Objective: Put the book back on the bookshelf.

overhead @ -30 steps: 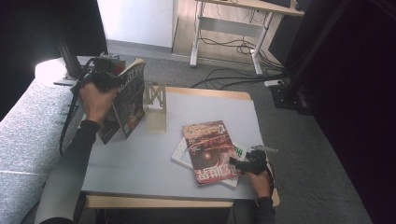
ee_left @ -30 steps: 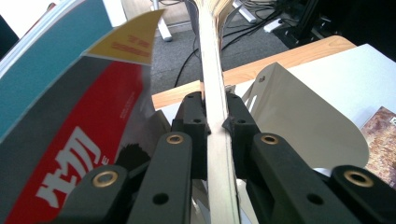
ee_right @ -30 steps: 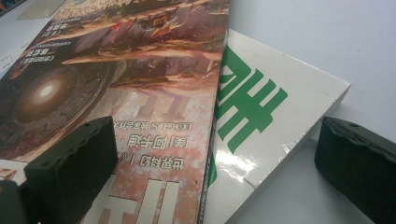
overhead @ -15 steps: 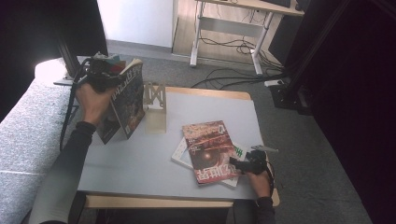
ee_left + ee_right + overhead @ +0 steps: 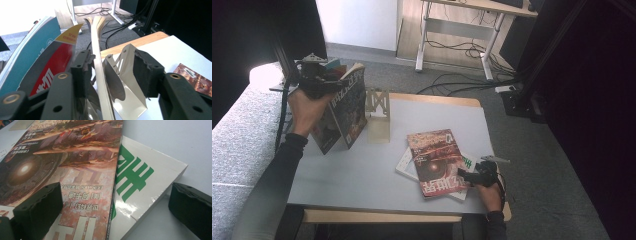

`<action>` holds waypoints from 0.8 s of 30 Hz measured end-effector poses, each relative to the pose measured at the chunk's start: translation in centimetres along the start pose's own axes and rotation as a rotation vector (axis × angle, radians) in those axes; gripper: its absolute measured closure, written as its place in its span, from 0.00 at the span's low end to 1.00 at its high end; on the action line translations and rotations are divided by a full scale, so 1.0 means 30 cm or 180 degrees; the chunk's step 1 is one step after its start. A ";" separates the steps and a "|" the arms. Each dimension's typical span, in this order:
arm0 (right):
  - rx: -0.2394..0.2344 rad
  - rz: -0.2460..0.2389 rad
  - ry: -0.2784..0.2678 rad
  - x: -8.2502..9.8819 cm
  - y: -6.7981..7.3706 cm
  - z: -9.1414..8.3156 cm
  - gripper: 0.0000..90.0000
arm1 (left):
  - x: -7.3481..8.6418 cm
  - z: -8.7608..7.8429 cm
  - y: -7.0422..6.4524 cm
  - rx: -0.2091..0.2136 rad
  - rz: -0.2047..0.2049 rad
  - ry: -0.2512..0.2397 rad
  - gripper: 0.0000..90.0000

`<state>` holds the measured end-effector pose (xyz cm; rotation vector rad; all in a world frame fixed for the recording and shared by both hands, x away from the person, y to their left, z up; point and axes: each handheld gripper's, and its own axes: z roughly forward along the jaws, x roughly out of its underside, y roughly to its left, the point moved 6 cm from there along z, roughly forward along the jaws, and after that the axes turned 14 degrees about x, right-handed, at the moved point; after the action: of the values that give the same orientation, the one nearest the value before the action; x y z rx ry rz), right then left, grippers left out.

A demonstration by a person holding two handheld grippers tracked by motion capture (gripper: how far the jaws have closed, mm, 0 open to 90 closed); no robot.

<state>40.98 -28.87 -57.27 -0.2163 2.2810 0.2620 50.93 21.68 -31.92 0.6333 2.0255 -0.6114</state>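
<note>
Left gripper (image 5: 314, 80): I have it up at the far left of the worktop (image 5: 362, 175), at the top of the upright books. Its jaws have just been opening; in the left gripper view they now stand spread, with the top edge of one book between them, close beside one pad and clear of the other.
Upright books (image 5: 347, 107): I see a few standing on edge just left of the bookend, leaning a little. The nearest one has a dark cover; in the left gripper view its pale page edge (image 5: 98, 65) rises between the jaws, with a red and grey cover (image 5: 53, 62) and a teal one (image 5: 32, 47) beside it.
Bookend (image 5: 378, 112): pale metal, upright on the worktop, just right of the standing books.
Right gripper (image 5: 469, 176): I hold it low at the near right edge, jaws spread, at the corner of the flat books, pinching nothing.
Flat books: a red-brown one (image 5: 434, 160) lies on top of a white one with green lettering (image 5: 140, 177), which sticks out from under it.
</note>
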 end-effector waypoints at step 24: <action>-0.0001 -0.0006 0.0004 0.000 0.000 0.000 0.00 | 0.044 -0.102 -0.190 0.0243 0.0508 0.0107 0.14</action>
<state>40.97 -28.89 -57.26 -0.2186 2.2820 0.2613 44.79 19.62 -30.62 0.8470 1.9671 -0.5884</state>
